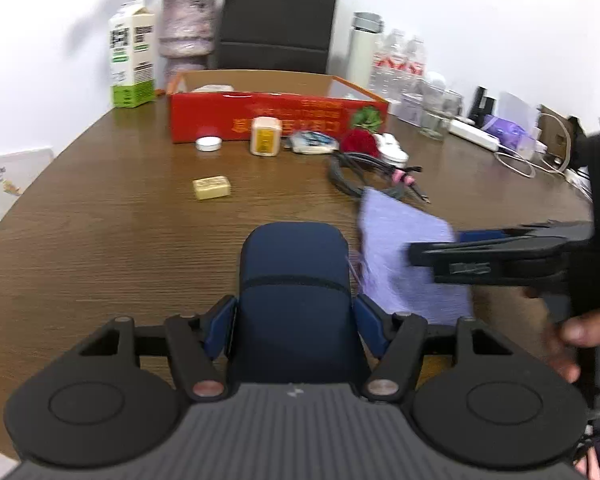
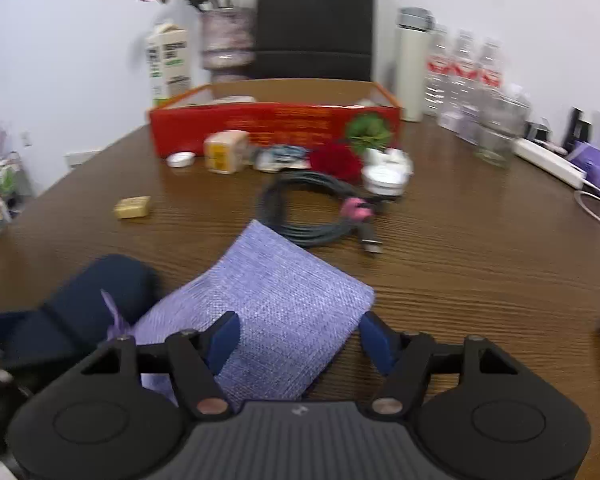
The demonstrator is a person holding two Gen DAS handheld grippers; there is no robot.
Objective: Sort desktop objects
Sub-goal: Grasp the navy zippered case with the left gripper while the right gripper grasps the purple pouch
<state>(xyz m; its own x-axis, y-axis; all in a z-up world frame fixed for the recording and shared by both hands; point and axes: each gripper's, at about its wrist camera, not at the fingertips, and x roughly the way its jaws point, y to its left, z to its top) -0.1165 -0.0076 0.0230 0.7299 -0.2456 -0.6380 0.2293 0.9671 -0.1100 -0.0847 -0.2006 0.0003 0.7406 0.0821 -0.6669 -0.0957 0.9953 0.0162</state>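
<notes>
Sorting under way on the wooden surface (image 1: 100,208): the left tool (image 1: 296,320) is clamped on a navy case (image 1: 294,280), while the right tool (image 2: 300,338), fingers spread, straddles a lilac pouch (image 2: 276,308) lying flat. Closing on the pouch likely comes next, before both go to the red box (image 2: 276,122).

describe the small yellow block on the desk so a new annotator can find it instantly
Start at the red box at the back of the table. A row of small items lies along its front; the yellow block lies nearer the camera and left of them, alone on bare wood. It is flat, rectangular and pale yellow, unlike the taller cream bottle and the round white lid.
</notes>
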